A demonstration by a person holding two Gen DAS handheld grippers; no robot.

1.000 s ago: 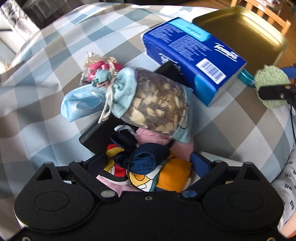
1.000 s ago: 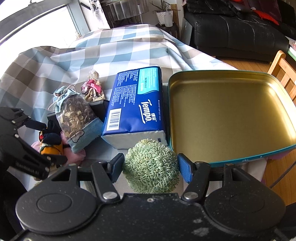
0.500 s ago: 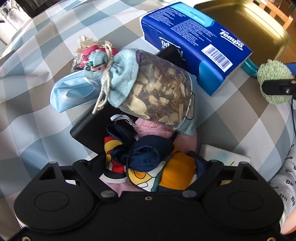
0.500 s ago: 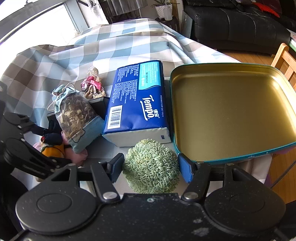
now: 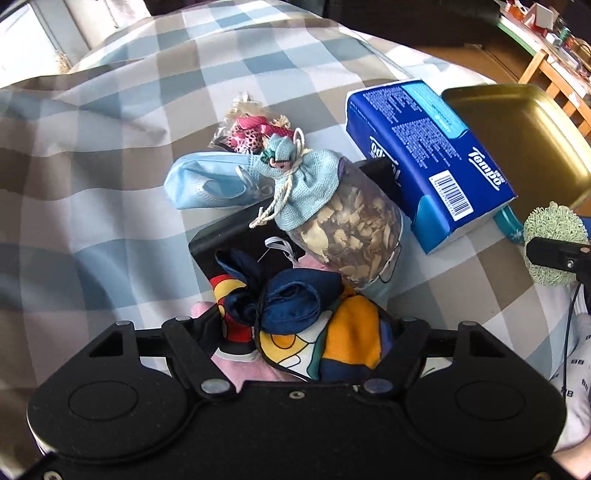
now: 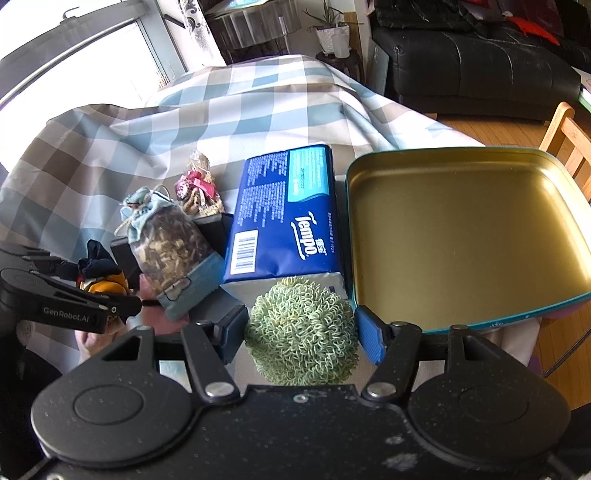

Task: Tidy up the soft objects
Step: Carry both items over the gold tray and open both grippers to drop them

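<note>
We note the gold tin tray (image 6: pixel 469 236) on the checked counter (image 5: pixel 110 155) remains bare. Our left gripper (image 5: pixel 306 332), wide a second ago, is closing round the colourful drawstring pouch (image 5: pixel 314 325) on the pile; our right gripper (image 6: pixel 301 326) pinches the green scrubber ball (image 6: pixel 303 332) beside the tray, so loading seems imminent.

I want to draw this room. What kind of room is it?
Probably a living room at home: a black sofa, a potted plant by the window, and a table under a checked cloth.
</note>
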